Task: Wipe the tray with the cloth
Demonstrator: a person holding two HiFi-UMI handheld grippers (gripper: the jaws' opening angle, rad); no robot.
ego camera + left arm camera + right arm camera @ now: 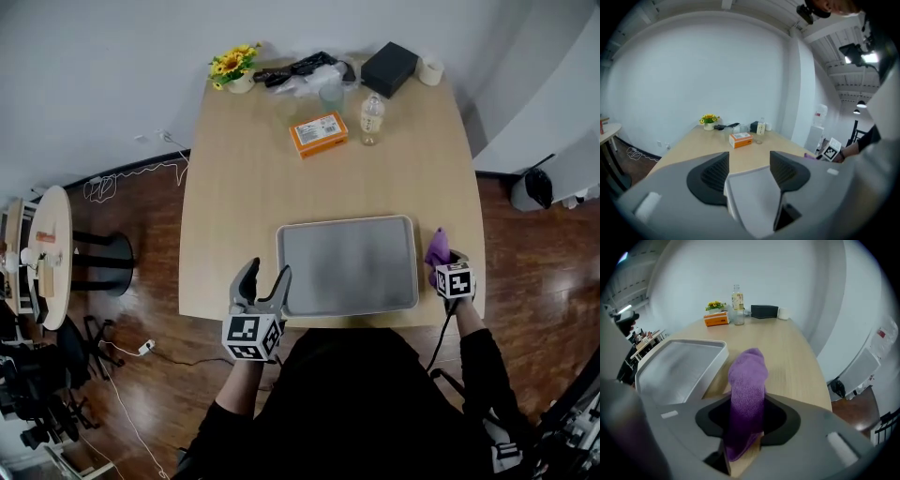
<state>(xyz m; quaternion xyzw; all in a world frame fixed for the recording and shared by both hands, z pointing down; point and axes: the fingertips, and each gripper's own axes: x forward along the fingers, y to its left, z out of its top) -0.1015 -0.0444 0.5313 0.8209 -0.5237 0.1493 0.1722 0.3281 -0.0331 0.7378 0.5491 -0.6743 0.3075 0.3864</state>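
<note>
A grey metal tray [347, 267] lies near the front edge of the wooden table [234, 187]. My left gripper [262, 281] is open at the tray's front left corner, its right finger over the tray's left rim. In the left gripper view the tray [754, 197] shows between and below the open left gripper [749, 171], untouched by the pads. Right of the tray, my right gripper [442, 264] points steeply down onto a purple cloth [437, 247]. Seen from the right gripper view, the bunched cloth [747, 380] fills the gap of the right gripper [747, 416], both pads against it, beside the tray [679, 364].
At the table's far end stand an orange box [319, 133], a small bottle [372, 117], a glass [330, 97], a black box [389, 67], a tape roll [430, 70] and a pot of sunflowers [234, 66]. A round side table [49, 253] stands on the floor at left.
</note>
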